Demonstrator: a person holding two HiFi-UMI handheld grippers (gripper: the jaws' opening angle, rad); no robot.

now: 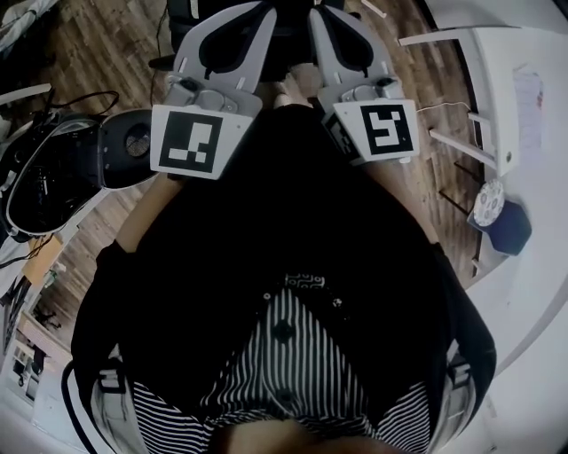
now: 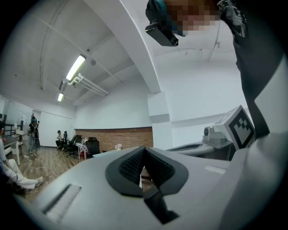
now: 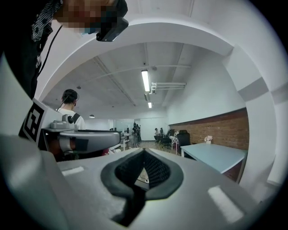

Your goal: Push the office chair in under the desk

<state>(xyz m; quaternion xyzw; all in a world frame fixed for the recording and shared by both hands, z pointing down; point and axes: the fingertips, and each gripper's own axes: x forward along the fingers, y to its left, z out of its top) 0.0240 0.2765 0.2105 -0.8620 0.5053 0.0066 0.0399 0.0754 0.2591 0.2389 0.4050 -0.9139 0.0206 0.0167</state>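
Observation:
Both grippers are held close in front of the person's chest and point level, away from the body. In the head view my left gripper (image 1: pixel 248 13) and right gripper (image 1: pixel 337 13) sit side by side, each with its marker cube facing up. The dark ribbed pads (image 2: pixel 135 164) of the left gripper meet with nothing between them, and so do the right gripper's pads (image 3: pixel 153 168). A dark shape (image 1: pixel 286 40) shows between the grippers at the top edge; I cannot tell whether it is the office chair. A white desk (image 1: pixel 532 97) runs along the right.
A black rounded object with a pale rim (image 1: pixel 53 182) lies on the wood floor at the left, with cables. A pale table (image 3: pixel 216 155) stands by a brick wall (image 3: pixel 225 128). Black chairs (image 2: pixel 92 146) and several people are far across the room; a person with headphones (image 3: pixel 69 105) stands near.

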